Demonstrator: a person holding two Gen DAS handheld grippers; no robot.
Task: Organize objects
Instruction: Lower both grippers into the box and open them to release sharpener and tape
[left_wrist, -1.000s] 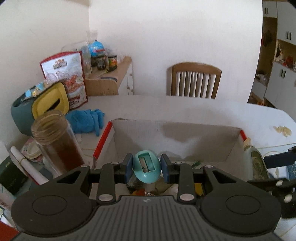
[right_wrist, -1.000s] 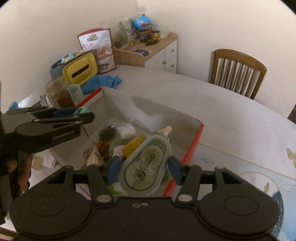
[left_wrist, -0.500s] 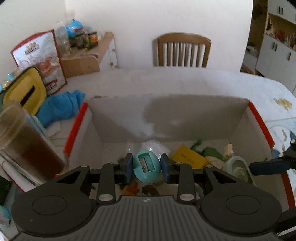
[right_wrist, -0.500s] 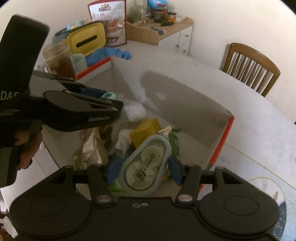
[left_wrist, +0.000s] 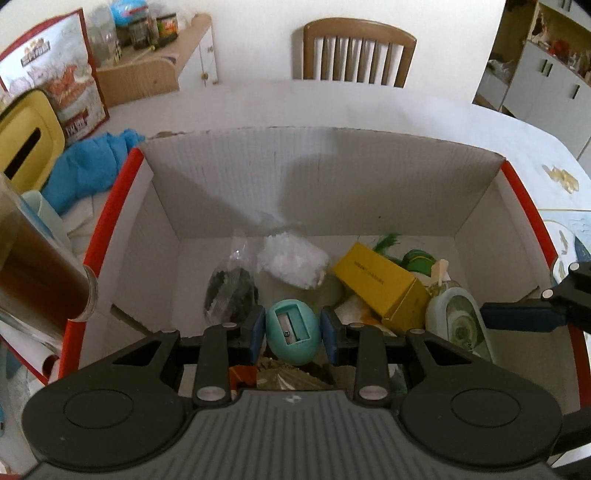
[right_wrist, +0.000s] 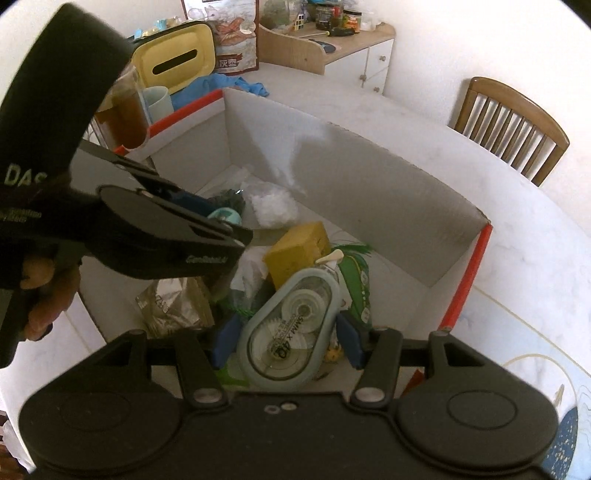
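My left gripper (left_wrist: 293, 330) is shut on a teal egg-shaped pencil sharpener (left_wrist: 293, 331) and holds it low inside the white cardboard box with red edges (left_wrist: 317, 177). My right gripper (right_wrist: 286, 338) has its fingers a little apart around a grey-blue correction tape dispenser (right_wrist: 291, 328), which lies tilted on the items in the box (right_wrist: 369, 192); a gap shows at each pad. The dispenser also shows in the left wrist view (left_wrist: 458, 321). The left gripper also shows at the left of the right wrist view (right_wrist: 166, 229).
In the box lie a yellow carton (left_wrist: 380, 284), a white crumpled bag (left_wrist: 291, 258), a dark bag (left_wrist: 231, 291), a green packet (right_wrist: 356, 284) and a foil packet (right_wrist: 173, 306). A jar of brown liquid (left_wrist: 33, 273), a blue cloth (left_wrist: 88, 166) and a yellow container (left_wrist: 26, 144) stand left of the box.
Both grippers have moved forward and down into the box with their objects. The right gripper's fingers have opened slightly off the tape dispenser, which has tipped over.
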